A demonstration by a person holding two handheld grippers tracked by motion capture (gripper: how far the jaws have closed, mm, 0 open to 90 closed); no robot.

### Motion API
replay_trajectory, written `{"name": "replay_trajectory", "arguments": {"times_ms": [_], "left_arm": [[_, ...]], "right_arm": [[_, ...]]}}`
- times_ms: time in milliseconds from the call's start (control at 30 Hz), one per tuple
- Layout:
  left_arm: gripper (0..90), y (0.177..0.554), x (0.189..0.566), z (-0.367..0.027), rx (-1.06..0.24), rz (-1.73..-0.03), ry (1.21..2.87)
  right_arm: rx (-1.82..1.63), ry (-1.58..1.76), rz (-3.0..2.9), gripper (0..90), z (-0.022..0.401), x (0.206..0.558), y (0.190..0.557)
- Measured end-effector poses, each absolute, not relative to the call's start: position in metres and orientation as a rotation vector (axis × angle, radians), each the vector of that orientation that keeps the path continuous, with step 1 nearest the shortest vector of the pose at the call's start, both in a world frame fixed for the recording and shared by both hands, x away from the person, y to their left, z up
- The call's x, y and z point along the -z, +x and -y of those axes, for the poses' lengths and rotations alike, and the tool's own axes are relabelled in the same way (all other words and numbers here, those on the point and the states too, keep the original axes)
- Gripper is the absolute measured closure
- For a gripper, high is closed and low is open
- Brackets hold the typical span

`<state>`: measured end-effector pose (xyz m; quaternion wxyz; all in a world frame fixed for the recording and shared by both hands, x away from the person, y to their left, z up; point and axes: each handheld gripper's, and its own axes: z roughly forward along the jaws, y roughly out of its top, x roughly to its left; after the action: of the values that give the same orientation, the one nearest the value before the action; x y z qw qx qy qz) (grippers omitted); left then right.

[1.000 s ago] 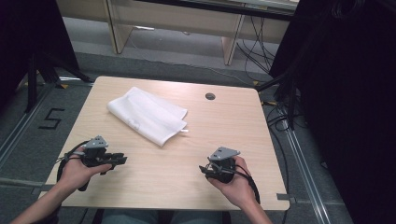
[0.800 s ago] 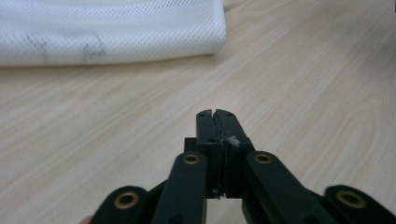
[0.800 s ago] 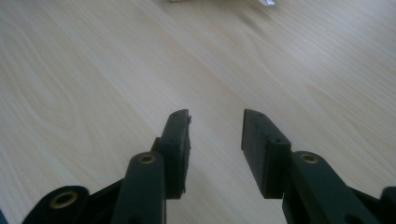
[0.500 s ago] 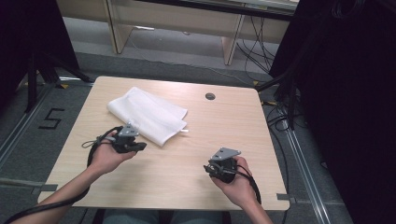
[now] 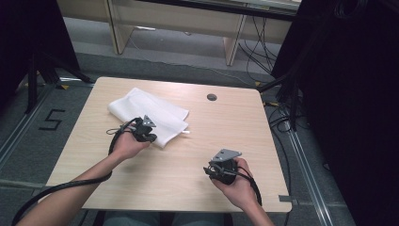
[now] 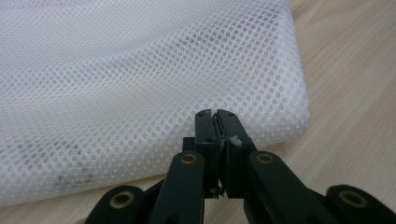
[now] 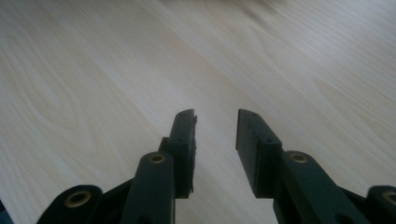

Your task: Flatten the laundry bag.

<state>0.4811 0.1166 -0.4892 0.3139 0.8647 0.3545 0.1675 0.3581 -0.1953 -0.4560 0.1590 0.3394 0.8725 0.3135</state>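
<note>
A folded white mesh cloth [image 5: 146,112] lies on the far left part of the wooden table [image 5: 226,132]. My left gripper [image 5: 151,136] rests at the cloth's near edge, its jaws shut together. In the left gripper view the closed tips [image 6: 215,114] sit over the mesh cloth [image 6: 140,70] near its folded edge; whether any mesh is caught between them I cannot tell. My right gripper [image 5: 210,170] is held low over bare wood at the front right. Its jaws [image 7: 215,116] stand apart and have just been opening a little, with nothing between them.
A small round dark grommet [image 5: 211,97] sits in the table's far middle. Bundled cables [image 5: 282,117] hang past the right edge. A wooden shelf unit [image 5: 179,19] stands beyond the table. A "5" mark [image 5: 51,120] is on the floor at left.
My left hand has moved right and away from the front edge, up to the cloth's near edge. The right hand has stayed where it was.
</note>
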Motion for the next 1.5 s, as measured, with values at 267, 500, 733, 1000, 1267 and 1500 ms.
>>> {"name": "replay_trajectory", "arguments": {"times_ms": [267, 500, 733, 1000, 1267, 1500], "left_arm": [[89.2, 0.481, 0.491, -0.096, -0.412, -0.89, 2.324], [89.1, 0.47, 0.501, -0.065, -0.331, -0.822, 2.354], [87.3, 0.47, 0.475, -0.063, -0.392, -0.772, 2.267], [84.5, 0.508, 0.474, -0.096, -0.565, -0.935, 2.243], [85.0, 0.518, 0.5, -0.097, -0.538, -1.022, 2.319], [89.4, 0.501, 0.503, -0.086, -0.589, -0.877, 2.374]], "right_arm": [[-0.906, 0.973, -2.485, 68.5, 0.195, 0.456, 0.358], [-0.92, 0.973, -2.475, 68.2, 0.196, 0.455, 0.357], [-0.917, 0.967, -2.484, 67.7, 0.198, 0.453, 0.357], [-0.923, 0.972, -2.483, 66.9, 0.195, 0.454, 0.357], [-0.924, 0.961, -2.499, 66.7, 0.196, 0.456, 0.358], [-0.924, 0.988, -2.503, 66.5, 0.196, 0.457, 0.359]]}}
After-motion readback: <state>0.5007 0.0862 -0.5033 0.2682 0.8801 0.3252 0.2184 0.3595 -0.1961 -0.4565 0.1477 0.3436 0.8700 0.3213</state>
